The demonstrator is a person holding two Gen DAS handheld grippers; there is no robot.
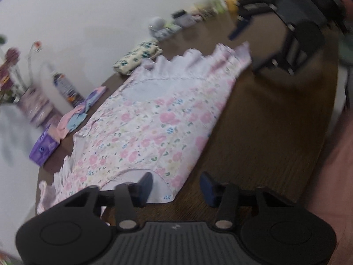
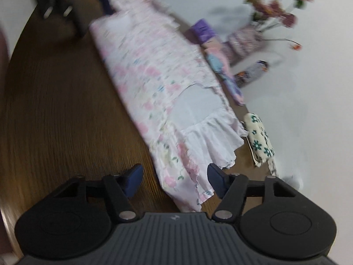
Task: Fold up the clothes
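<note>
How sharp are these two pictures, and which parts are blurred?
Left wrist view: motion blur smears the pink floral ruffled garment and the far clutter; the left gripper stays sharper. Right wrist view: the garment streaks too, and fisheye bends the brown wooden table edge.

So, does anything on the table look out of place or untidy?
Nothing is spilled or damaged. The pink floral ruffled dress lies lengthwise on the brown wooden table, folded unevenly, its white lining showing. Both grippers have open jaws.

Along the wall on the brown wooden table [image 1: 264, 132]: purple tissue pack [image 1: 44, 148], spray can [image 1: 66, 88] (lying tilted), flower vase [image 2: 242, 42], floral pouch [image 2: 260, 139].
</note>
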